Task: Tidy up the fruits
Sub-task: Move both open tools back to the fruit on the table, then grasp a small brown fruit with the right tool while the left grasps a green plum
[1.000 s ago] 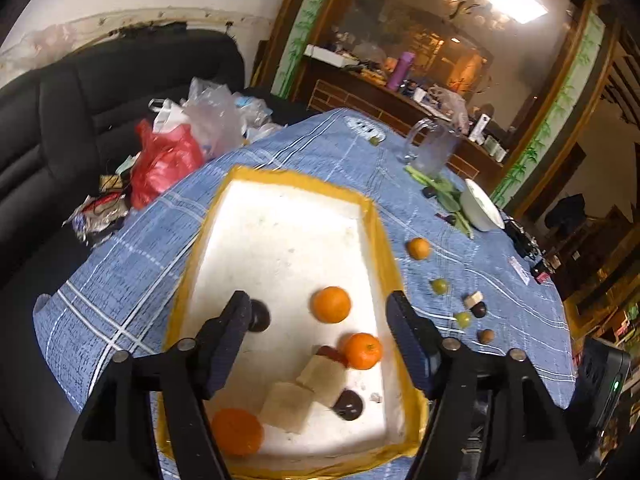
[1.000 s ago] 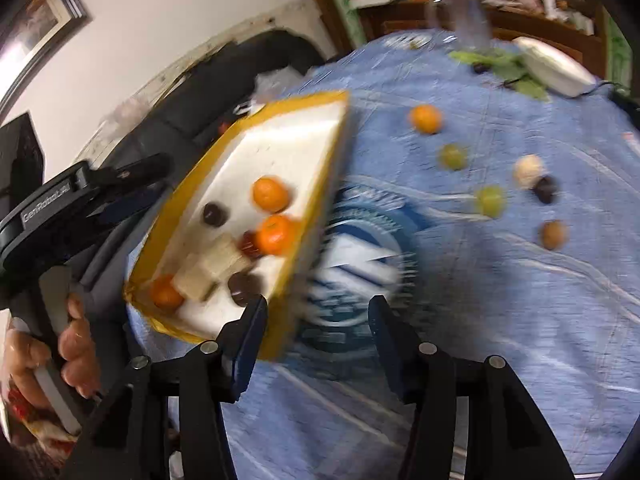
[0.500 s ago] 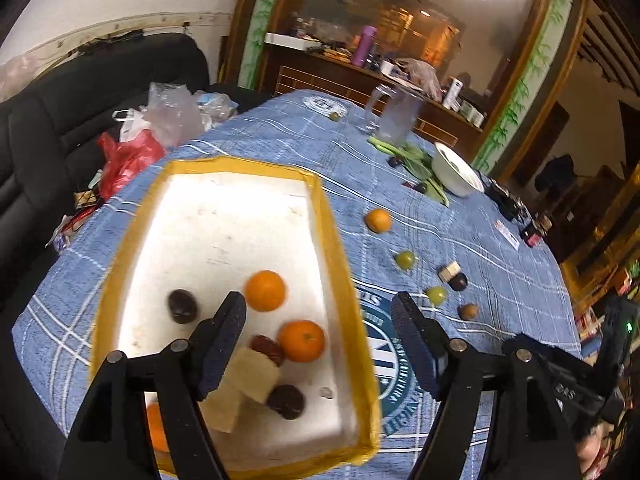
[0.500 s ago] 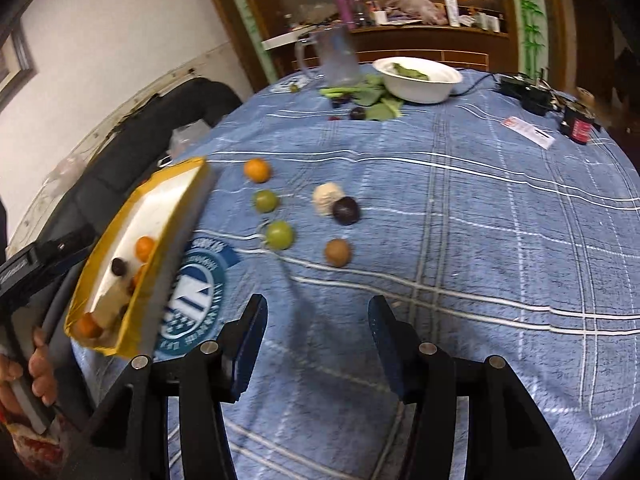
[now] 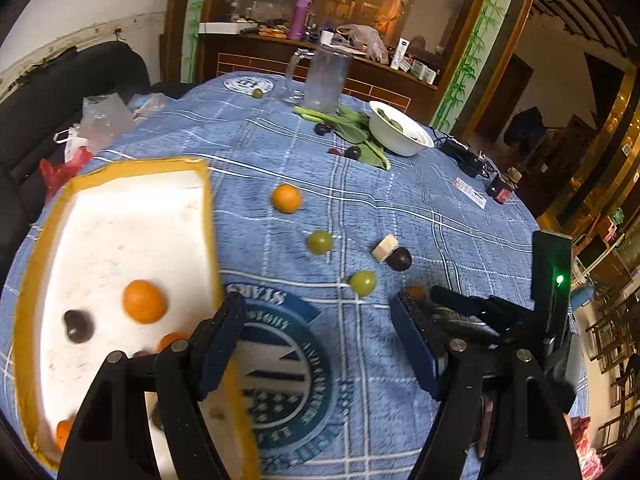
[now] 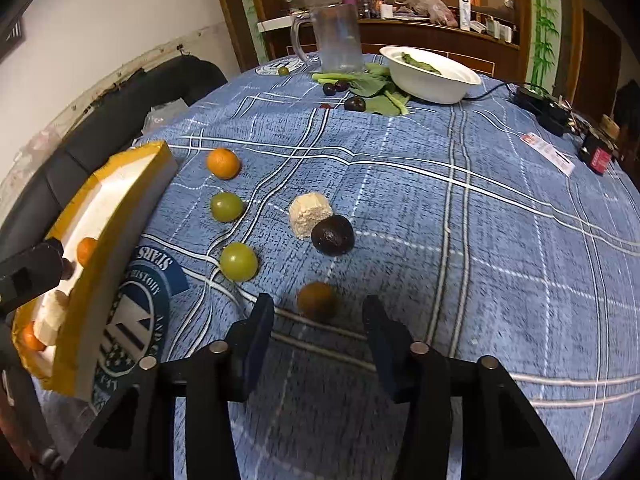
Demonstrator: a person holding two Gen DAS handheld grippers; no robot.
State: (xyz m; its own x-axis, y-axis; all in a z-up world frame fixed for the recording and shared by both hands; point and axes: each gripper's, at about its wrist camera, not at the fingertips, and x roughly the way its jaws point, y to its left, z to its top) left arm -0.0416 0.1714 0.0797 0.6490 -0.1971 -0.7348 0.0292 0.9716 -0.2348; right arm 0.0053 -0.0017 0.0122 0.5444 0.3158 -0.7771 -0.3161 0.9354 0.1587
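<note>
1. The right tongs (image 6: 318,314) are closing around a small brown fruit (image 6: 316,301) on the table (image 6: 480,220), but they do not touch it yet.
2. The left tongs (image 5: 316,332) are apart with nothing in them, just beside the yellow tray (image 5: 206,216).
3. Oranges and dark fruits lie in the tray.
4. An orange (image 6: 223,163), two green fruits (image 6: 227,207) and a dark plum (image 6: 332,235) lie on the blue cloth.

Blue plaid tablecloth (image 6: 480,240); yellow-rimmed white tray (image 5: 120,232)
</note>
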